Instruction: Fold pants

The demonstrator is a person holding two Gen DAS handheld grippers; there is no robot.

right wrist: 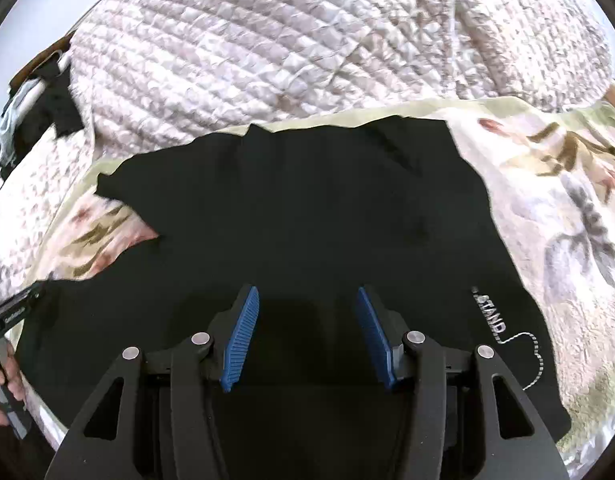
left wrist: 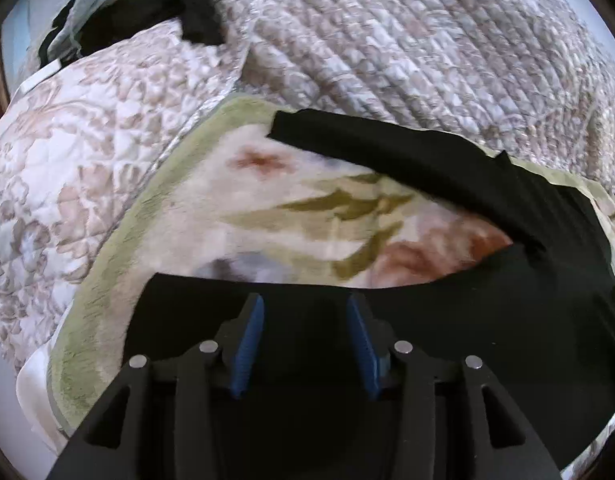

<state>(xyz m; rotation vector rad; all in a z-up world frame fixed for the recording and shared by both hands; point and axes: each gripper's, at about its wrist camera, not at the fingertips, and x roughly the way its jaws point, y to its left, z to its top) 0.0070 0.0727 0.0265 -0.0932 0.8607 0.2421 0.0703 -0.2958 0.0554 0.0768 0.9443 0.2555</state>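
Note:
Black pants (right wrist: 299,208) lie spread on a floral fleece blanket (right wrist: 555,216) on a bed. White lettering (right wrist: 492,316) marks them near the right side. In the left wrist view one pant leg (left wrist: 407,152) stretches up and left, and another part of the pants (left wrist: 307,320) lies under my left gripper (left wrist: 305,306). The left gripper is open and empty just above the fabric. My right gripper (right wrist: 307,300) is open and empty over the middle of the pants. The other hand-held gripper (right wrist: 11,312) shows at the left edge of the right wrist view.
A quilted beige bedspread (left wrist: 407,40) covers the bed beyond the blanket (left wrist: 235,216). Dark clothing and a light item (left wrist: 139,4) lie heaped at the far left. A patterned quilt (left wrist: 67,140) lies at the left.

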